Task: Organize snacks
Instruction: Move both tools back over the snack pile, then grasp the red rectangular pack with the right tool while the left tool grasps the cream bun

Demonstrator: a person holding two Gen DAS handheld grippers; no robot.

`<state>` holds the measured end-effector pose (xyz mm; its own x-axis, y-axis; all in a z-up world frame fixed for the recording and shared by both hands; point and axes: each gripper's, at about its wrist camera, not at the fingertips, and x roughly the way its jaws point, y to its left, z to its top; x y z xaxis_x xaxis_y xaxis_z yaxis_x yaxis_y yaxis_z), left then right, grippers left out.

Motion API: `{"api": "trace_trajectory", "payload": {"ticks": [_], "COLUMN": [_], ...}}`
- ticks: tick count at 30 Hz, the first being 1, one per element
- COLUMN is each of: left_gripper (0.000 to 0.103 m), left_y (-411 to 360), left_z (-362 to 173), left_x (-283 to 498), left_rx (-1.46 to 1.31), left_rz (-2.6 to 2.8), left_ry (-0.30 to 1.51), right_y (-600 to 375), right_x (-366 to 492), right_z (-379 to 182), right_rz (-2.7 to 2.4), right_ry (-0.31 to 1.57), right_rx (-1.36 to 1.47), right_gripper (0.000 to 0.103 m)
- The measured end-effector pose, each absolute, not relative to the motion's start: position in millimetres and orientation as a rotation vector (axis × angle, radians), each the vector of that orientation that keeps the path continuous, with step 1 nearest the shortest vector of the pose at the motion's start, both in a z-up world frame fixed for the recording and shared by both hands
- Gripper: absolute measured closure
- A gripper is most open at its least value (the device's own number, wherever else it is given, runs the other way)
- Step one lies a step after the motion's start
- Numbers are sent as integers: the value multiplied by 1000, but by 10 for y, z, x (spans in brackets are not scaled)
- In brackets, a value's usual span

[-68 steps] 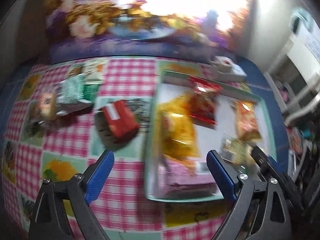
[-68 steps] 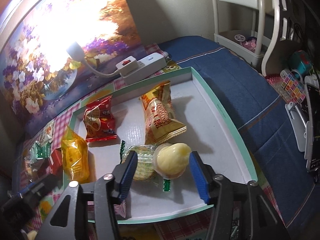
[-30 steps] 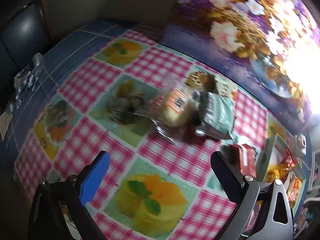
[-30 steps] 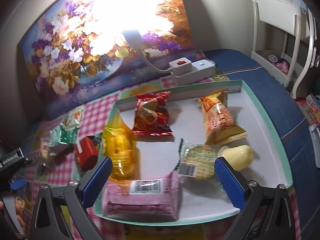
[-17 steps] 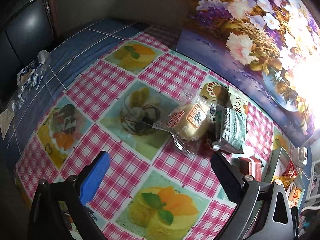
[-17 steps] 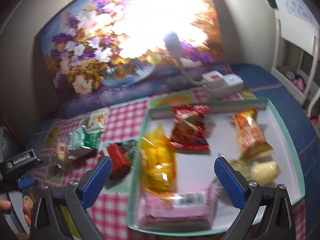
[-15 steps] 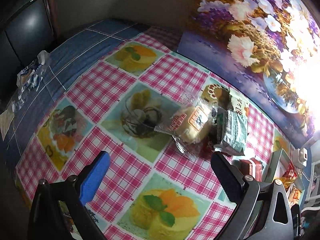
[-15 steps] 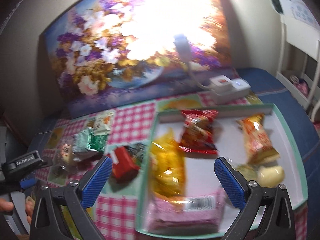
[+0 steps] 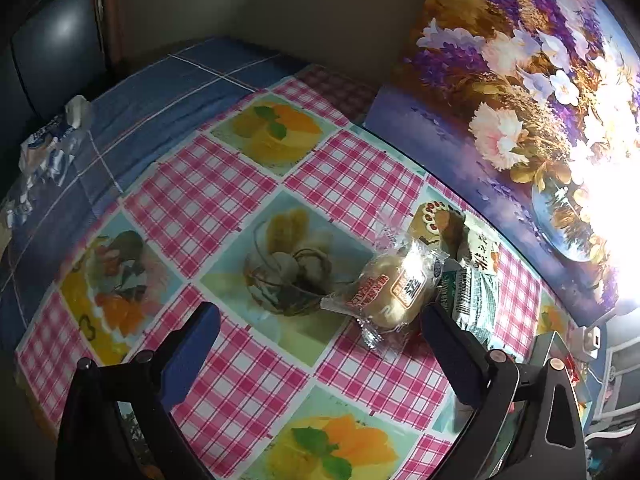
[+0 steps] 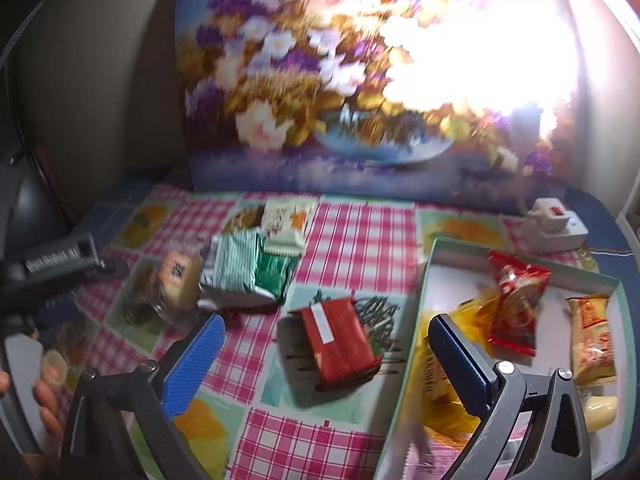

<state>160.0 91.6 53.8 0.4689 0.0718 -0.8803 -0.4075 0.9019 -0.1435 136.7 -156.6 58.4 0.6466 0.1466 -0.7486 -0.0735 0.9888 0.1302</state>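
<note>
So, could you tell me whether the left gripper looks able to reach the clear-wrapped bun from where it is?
Probably yes: the left gripper is open and the bun lies just ahead with only bare tablecloth between.

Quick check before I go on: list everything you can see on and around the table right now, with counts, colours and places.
Bun in clear wrapper: 1, tan, on cloth, far left.
Green-striped packet: 1, green-white, beside the bun.
White packet: 1, behind the green one.
Red packet: 1, on cloth left of tray.
Tray: 1, teal rim, right side.
Yellow bag: 1, tray's left part.
Red bag: 1, tray's far part.
Orange bag: 1, tray's right part.
Power strip: 1, white, behind tray.
Flower painting: 1, against wall.
Left claw: open.
Right claw: open.
</note>
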Motion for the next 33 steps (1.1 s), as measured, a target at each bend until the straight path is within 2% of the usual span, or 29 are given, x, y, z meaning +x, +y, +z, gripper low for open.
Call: {"api": "trace_trajectory", "payload": {"ticks": [8, 15, 22, 26, 28, 30, 32, 33], "left_gripper": [3, 3, 3, 3, 4, 6, 16, 17], "left_y": [743, 649, 600, 552, 534, 533, 542, 545], "left_z": [429, 334, 199, 106, 73, 53, 37, 30], "left_x": [1779, 1896, 2049, 2124, 2145, 2166, 2172, 2174], "left_rx": [-315, -272, -234, -211, -202, -196, -195, -198], "left_rz": [220, 199, 175, 159, 156, 155, 148, 140], "left_ry": [1065, 1061, 1060, 1064, 1067, 1068, 1067, 1066], "right_y": [-1506, -1483, -1482, -1532, -1536, -1530, -1522, -1516], "right_x": [1481, 1558, 1599, 1617, 1620, 1625, 1630, 1633], "right_z": [363, 270, 190, 148, 137, 121, 101, 92], "right_rz": [132, 142, 142, 139, 138, 144, 144, 143], "right_ry": [915, 945, 969, 982, 984, 989, 996, 999], "right_rx": [85, 86, 77, 95, 91, 87, 81, 75], "right_gripper": [1, 21, 26, 35, 37, 39, 40, 42]}}
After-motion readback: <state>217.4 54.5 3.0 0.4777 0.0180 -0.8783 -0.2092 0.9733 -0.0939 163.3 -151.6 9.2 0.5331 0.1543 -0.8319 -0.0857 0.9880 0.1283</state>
